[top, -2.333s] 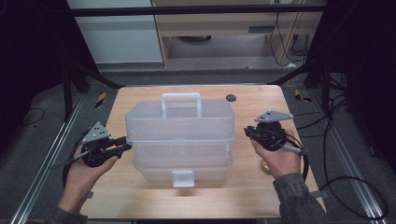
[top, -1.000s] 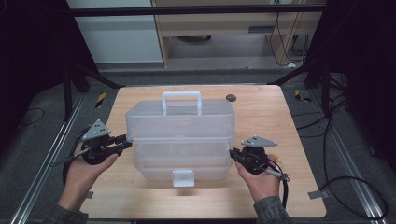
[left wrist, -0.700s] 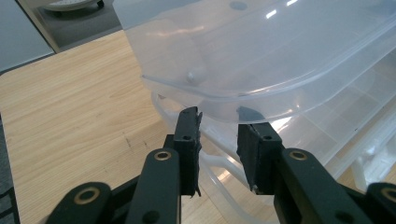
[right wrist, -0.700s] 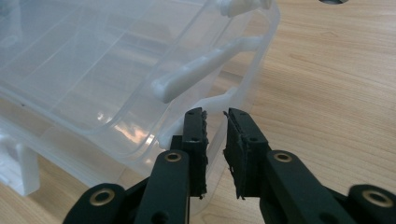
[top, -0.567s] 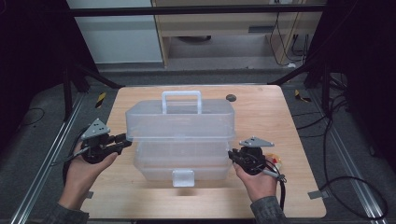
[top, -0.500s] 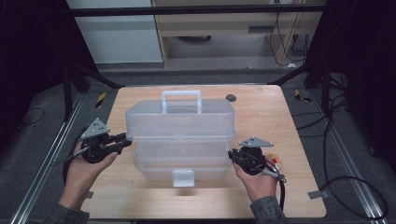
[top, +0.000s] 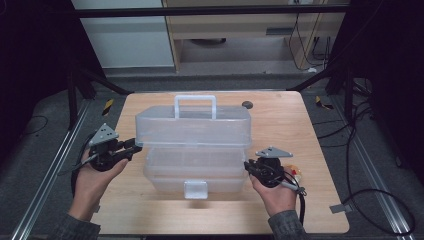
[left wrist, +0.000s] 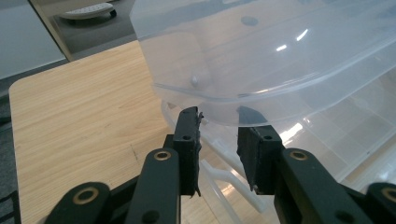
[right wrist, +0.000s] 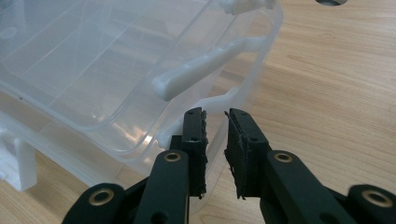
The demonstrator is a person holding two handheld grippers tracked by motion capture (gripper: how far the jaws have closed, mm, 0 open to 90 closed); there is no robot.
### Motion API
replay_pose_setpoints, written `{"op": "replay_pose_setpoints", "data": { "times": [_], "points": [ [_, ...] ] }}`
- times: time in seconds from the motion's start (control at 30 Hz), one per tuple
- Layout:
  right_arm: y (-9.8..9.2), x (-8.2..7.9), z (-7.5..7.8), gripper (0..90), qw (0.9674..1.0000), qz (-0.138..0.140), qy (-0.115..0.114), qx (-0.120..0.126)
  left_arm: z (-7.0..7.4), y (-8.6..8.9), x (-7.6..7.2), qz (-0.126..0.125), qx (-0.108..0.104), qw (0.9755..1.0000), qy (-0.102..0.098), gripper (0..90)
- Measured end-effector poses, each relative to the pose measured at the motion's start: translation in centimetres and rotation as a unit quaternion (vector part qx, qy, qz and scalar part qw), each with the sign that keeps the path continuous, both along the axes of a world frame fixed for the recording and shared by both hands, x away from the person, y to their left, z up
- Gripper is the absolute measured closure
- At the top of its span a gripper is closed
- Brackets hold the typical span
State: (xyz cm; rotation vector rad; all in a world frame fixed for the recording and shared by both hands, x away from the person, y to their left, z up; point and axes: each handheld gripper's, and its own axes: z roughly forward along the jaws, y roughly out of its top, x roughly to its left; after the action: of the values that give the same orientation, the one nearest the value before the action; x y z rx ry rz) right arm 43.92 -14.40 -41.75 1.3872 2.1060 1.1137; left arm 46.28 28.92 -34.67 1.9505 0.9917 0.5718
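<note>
Moved in from the desk (top: 310,130) edge, the right claw (right wrist: 215,116) now straddles the clear storage box (top: 195,145) rim, slightly spread, while the left claw (left wrist: 218,123) (also spread) touches its lid.

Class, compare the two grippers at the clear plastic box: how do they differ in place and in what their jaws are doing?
The left gripper sits by the clear plastic box's raised upper section, jaws apart around its rim. The right gripper sits lower, at the bottom tier's corner, jaws narrower, straddling its edge. The left gripper is farther up the table, the right nearer the person. Both are black, hand-held and open.
</note>
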Motion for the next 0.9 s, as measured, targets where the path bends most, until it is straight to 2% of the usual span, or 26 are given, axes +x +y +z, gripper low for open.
{"op": "replay_pose_setpoints", "data": {
  "times": [0.53,0.9],
  "points": [
    [-0.1,0.1,0.0,76.9,1.0,0.005,0.0,-0.005,0.2,-0.1,1.0,0.01,-0.012,0.9998,-0.012,65.3],
    [-0.3,0.2,0.0,76.7,1.0,0.005,0.003,0.002,0.0,-0.2,2.0,0.009,-0.02,0.9995,-0.021,64.3]
  ]
}}
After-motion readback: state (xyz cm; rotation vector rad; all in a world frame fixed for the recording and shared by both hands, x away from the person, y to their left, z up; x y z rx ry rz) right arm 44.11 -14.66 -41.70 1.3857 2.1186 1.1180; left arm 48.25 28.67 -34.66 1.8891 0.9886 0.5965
